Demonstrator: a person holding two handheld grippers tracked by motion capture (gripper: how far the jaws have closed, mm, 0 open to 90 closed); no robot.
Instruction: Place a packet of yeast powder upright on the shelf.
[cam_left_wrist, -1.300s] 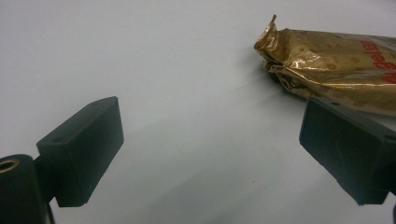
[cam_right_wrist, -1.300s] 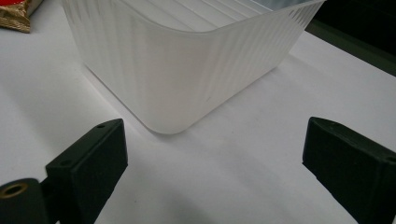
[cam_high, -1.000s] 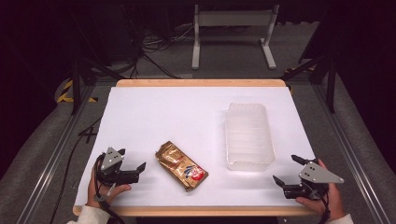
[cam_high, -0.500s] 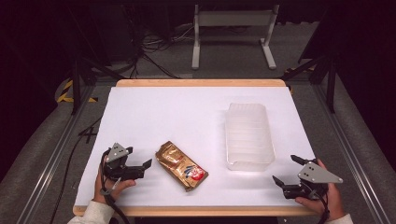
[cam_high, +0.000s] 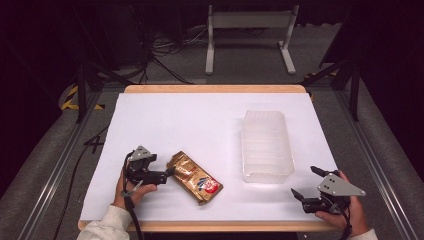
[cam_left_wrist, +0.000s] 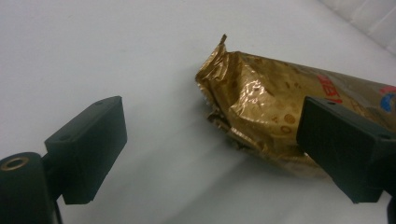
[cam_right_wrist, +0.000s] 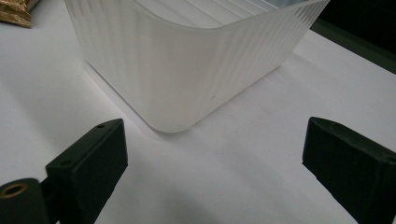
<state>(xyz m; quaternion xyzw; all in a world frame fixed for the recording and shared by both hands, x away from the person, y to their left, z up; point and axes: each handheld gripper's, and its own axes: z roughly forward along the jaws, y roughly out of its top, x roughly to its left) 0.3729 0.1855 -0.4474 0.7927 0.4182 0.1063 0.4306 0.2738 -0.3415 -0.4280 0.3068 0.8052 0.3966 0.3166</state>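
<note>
White-topped counter (cam_high: 200, 125) with wood edge, grey floor (cam_high: 370, 150), cables (cam_high: 165, 55) and a metal stand (cam_high: 250, 30) behind in the dark room. Gold snack packet (cam_high: 194, 176) lies flat front-left; left claw (cam_high: 167, 175) wide open at its crimped end, gripping nothing. Right claw (cam_high: 306, 183) wide open, empty, near the translucent plastic bin (cam_high: 266, 145).

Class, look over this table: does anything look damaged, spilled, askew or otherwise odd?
Only small things. The gold snack packet lies slantwise to the table edge, and its near end is crumpled and ragged beside the open left gripper. The clear plastic tub stands upright and looks empty. Nothing is spilled.
</note>
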